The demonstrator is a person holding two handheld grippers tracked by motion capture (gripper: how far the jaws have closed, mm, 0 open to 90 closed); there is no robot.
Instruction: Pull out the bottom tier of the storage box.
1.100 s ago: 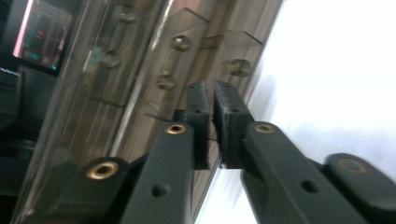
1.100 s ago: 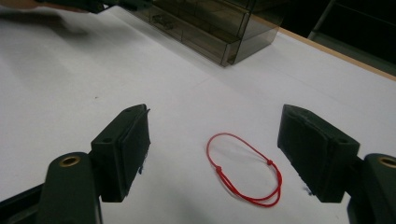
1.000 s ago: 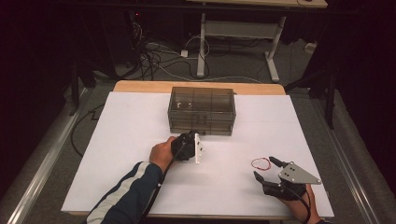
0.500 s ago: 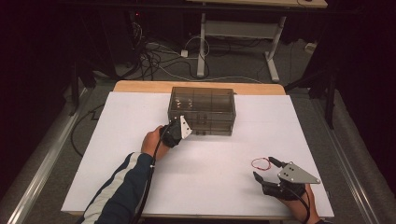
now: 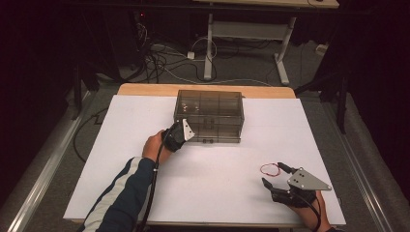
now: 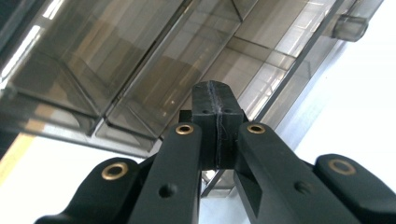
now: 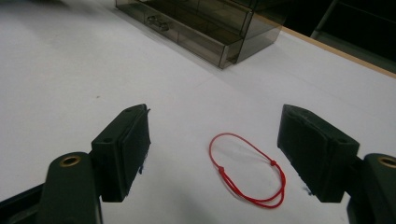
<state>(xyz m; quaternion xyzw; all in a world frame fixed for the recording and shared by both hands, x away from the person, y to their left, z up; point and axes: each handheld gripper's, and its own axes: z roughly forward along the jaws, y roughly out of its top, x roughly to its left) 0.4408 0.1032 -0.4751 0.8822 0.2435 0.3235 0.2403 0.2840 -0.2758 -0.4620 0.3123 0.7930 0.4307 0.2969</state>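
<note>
**Red loop between my right tongs, left tongs at the box**

My right tongs (image 7: 212, 154) stand wide apart near the tabletop's near right corner, with the red string loop (image 7: 247, 170) lying flat between the jaws, just ahead. Its long axis runs slantwise across the gap. I judge a short push forward and down would bracket it. My left tongs (image 6: 215, 126) are pressed together, holding nothing, nose against the smoky drawer box (image 5: 209, 116) toward the far edge. White tabletop (image 5: 217, 164) lies open between them.
</note>
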